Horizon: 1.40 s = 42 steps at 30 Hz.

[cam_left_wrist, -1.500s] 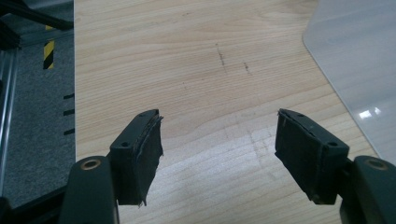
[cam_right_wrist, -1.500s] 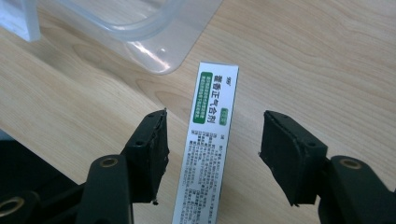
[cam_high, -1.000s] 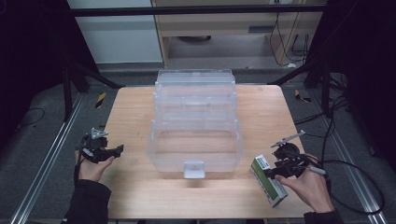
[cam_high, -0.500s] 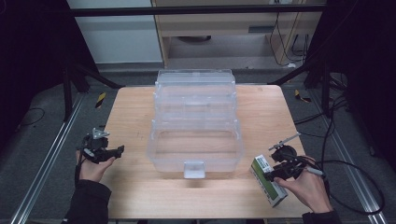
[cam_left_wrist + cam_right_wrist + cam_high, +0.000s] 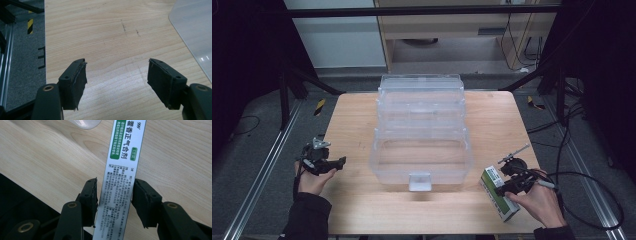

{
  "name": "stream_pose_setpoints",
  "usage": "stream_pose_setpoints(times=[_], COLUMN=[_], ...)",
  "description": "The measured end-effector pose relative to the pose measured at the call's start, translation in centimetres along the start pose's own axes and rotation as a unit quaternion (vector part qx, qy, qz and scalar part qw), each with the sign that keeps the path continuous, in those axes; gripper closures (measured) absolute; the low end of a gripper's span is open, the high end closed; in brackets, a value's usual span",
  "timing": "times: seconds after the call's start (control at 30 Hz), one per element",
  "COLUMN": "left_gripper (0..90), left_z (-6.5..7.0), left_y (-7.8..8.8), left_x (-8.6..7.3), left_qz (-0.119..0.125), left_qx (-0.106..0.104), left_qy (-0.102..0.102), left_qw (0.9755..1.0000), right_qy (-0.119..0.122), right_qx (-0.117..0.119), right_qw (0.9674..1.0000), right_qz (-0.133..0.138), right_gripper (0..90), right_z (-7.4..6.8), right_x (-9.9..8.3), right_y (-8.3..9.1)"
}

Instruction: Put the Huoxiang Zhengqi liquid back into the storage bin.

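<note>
Closing jaws of the right gripper (image 5: 113,192) now straddle the medicine box (image 5: 121,177), nearly touching, for pickup; left gripper (image 5: 116,75) waits wide open, empty.

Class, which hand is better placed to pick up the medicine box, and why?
The right. Its tongs already straddle the box and have just been closing on it, small gaps remaining. The left tongs hang open over bare table, across the clear bin.
</note>
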<state>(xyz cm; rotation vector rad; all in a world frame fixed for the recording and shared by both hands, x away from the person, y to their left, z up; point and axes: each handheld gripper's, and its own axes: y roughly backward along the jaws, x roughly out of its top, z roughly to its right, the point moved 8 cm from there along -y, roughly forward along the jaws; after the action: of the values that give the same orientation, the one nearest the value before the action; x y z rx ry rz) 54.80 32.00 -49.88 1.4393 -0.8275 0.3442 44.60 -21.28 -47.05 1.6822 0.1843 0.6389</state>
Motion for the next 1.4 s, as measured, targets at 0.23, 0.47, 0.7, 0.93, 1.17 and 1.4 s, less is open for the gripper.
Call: stream_pose_setpoints(times=[0.23,0.47,0.7,0.93,1.17,1.4], left_gripper=[30.6,30.6,30.6,30.6,30.6,30.6], left_z=[0.22,0.15,0.32,0.42,0.43,0.43], left_y=[-0.16,-0.01,-0.18,-0.16,-0.12,-0.07], left_x=[-0.06,0.02,-0.05,-0.05,-0.05,-0.02], left_qz=[-0.003,-0.001,-0.004,-0.005,-0.006,-0.006], left_qx=[-0.002,-0.001,-0.002,-0.003,-0.003,-0.004], left_qy=[-0.003,-0.002,-0.005,-0.006,-0.006,-0.006], left_qw=[1.0000,1.0000,1.0000,1.0000,1.0000,1.0000], right_qy=[-0.001,-0.008,-0.001,-0.005,-0.003,-0.011], right_qx=[-0.004,-0.003,-0.014,-0.016,-0.018,-0.018], right_qw=[0.9999,0.9999,0.9996,0.9994,0.9988,0.9988], right_qz=[-0.010,-0.014,-0.024,-0.032,-0.045,-0.044], right_gripper=[56.9,58.0,61.9,63.1,63.8,64.2], right_z=[0.13,0.19,0.45,0.58,0.56,0.70], right_x=[-0.02,-0.06,0.00,0.01,0.16,0.21], right_y=[-0.45,-0.56,-0.50,-0.44,-0.47,-0.44])
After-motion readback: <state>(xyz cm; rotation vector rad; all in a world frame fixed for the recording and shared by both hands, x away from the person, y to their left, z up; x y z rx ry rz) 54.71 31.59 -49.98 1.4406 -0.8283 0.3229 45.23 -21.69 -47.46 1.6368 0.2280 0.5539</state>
